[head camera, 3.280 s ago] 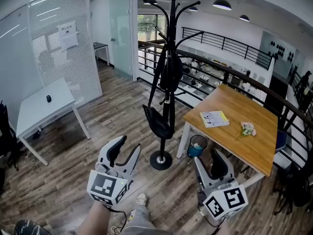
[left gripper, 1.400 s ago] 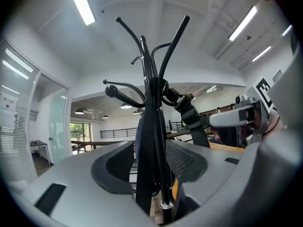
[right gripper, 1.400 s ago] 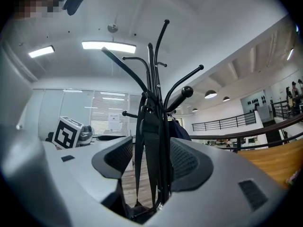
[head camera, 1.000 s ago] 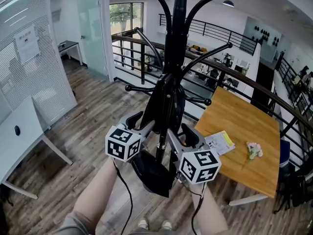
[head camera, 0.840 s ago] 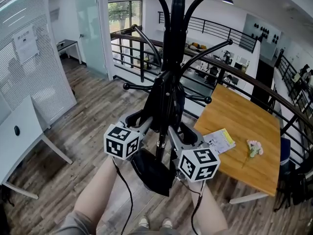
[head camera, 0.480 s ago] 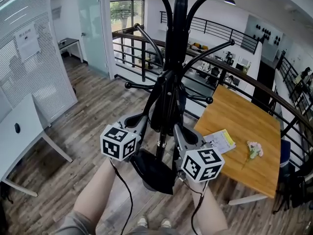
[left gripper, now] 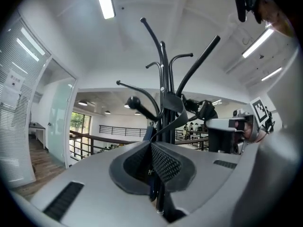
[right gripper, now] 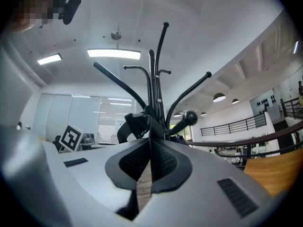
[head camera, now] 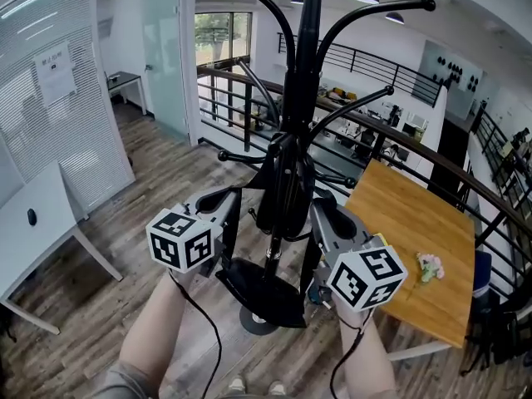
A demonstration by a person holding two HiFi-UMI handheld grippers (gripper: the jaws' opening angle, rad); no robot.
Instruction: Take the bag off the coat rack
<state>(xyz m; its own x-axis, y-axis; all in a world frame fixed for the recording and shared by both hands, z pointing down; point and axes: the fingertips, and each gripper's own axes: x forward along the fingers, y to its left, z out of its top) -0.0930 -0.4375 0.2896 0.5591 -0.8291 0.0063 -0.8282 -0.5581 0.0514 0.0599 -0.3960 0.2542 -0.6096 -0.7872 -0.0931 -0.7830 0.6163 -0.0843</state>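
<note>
A black coat rack (head camera: 301, 73) stands right in front of me, its hooks spreading overhead. A black bag (head camera: 259, 288) hangs low on it by two straps that run up to the pole. My left gripper (head camera: 235, 198) is shut on the left strap (left gripper: 176, 109), which rises from between the pads to the rack (left gripper: 162, 74). My right gripper (head camera: 321, 212) is shut on the right strap (right gripper: 136, 123), which leads up to the rack (right gripper: 152, 74). The bag body hangs between and below both grippers.
A wooden table (head camera: 420, 214) with a small bunch of flowers (head camera: 429, 264) stands close on the right. A white table (head camera: 37, 223) is at the left. A black railing (head camera: 391, 135) runs behind the rack. The rack's round base (head camera: 249, 322) sits on the plank floor.
Both grippers, open around the straps a second ago, have closed on them. The two marker cubes have since moved apart and slightly down.
</note>
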